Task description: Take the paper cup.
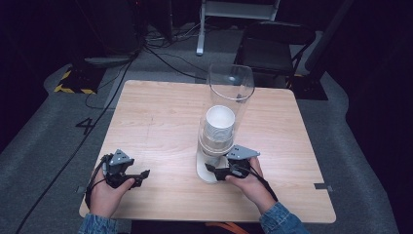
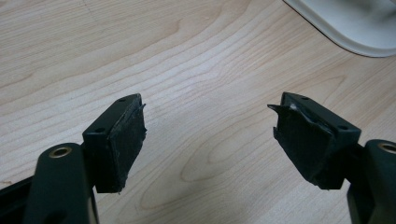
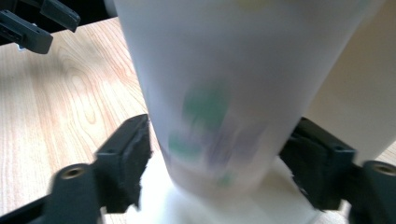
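Dark studio, grey carpet; light wooden square table (image 1: pixel 160 112). Item: tall clear plastic cup dispenser (image 1: pixel 221 131) on white base, mid-table, stacked white paper cups inside. My right tool (image 3: pixel 215 161) straddles the bottom cup, jaws apart, not yet gripping. My left tool (image 2: pixel 208 140) idles wide open, empty, clear of the work.

A light wood tabletop (image 1: pixel 160 122) stands on grey carpet (image 1: pixel 44 141) in a dark room, lit from above while the surroundings fall into black. Beyond its far edge sits a black folding chair (image 1: pixel 272 46) beside a white stand leg (image 1: pixel 200 29). Black cables (image 1: pixel 160 56) trail across the floor, near yellow-and-black hazard tape (image 1: pixel 68 83).
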The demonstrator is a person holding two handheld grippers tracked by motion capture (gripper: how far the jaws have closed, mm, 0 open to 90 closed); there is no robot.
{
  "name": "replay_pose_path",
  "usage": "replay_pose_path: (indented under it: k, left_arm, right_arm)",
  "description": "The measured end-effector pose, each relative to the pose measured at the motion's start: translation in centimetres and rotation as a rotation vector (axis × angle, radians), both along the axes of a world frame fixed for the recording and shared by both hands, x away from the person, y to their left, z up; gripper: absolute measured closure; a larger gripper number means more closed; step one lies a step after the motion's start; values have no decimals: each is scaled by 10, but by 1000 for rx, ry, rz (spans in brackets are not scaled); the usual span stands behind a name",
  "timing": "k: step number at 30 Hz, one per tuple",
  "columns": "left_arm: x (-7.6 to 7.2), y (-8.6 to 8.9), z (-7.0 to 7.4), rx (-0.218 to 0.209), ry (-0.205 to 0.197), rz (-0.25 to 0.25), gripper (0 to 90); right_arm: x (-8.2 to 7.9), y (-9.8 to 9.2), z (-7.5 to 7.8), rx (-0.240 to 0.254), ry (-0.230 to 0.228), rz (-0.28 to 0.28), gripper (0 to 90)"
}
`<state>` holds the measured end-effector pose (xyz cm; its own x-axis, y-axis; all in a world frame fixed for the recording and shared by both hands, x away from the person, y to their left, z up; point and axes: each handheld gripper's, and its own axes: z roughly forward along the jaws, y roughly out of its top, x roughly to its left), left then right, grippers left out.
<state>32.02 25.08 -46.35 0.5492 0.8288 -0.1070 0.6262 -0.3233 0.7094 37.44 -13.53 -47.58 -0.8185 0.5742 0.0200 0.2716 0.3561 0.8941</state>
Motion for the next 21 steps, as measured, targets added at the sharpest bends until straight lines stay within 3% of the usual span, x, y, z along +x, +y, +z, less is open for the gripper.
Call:
replay_pose_path:
  k: [3, 11, 21]
  left_arm:
    - [0, -1, -1, -2, 2, -2, 242]
    - [0, 0, -1, -3, 5, -1, 242]
    - [1, 0, -1, -6, 5, 1, 242]
  right_arm:
    - [1, 0, 0, 8, 4, 2, 304]
    - [0, 0, 1, 1, -3, 4, 323]
    - [-8, -14, -3, -115, 24, 18, 337]
